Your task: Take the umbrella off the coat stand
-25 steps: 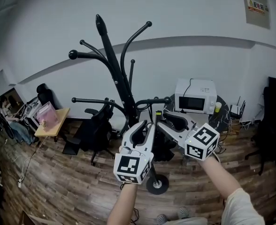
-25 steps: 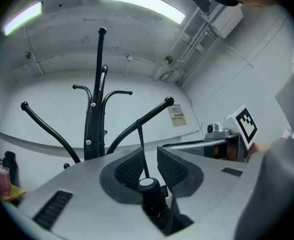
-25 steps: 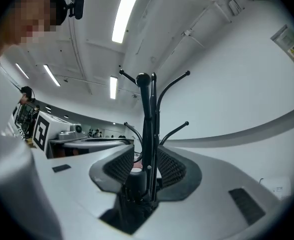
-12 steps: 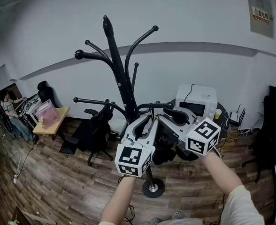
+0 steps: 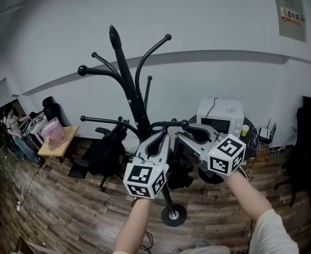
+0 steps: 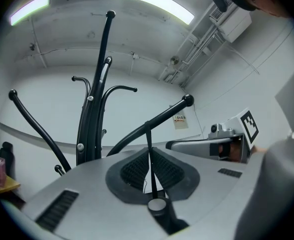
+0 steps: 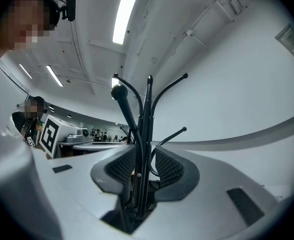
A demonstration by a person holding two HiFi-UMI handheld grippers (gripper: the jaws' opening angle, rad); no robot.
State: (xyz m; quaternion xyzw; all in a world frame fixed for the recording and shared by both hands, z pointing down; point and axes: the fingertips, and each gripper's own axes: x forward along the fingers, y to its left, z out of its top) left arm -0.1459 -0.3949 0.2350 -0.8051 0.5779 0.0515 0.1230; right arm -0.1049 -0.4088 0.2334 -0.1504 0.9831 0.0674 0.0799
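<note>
A black coat stand [image 5: 128, 83] with several curved arms rises in front of me. The folded black umbrella [image 5: 180, 169] hangs under one low arm [image 5: 168, 125] by a thin strap [image 6: 148, 144]. My left gripper [image 5: 161, 139] reaches up to that arm. In the left gripper view [image 6: 148, 170] its jaws are closing and the pads pinch the strap above the umbrella's round cap [image 6: 157, 204]. To the right of it, my right gripper [image 5: 190, 136] points at the stand. Its pads [image 7: 169, 168] stand apart, with the stand's pole [image 7: 146, 129] showing between them and not touching them.
Behind the stand a white microwave [image 5: 220, 112] sits on a dark round table [image 5: 250, 135]. Office chairs [image 5: 105, 150] stand to the left and a black chair [image 5: 306, 142] to the right. A small wooden table [image 5: 57, 142] and a seated person [image 5: 10, 121] are at far left. The stand's round base [image 5: 174, 215] rests on wood flooring.
Both grippers have edged up toward the stand's low arm. The left gripper's jaws look narrower than before.
</note>
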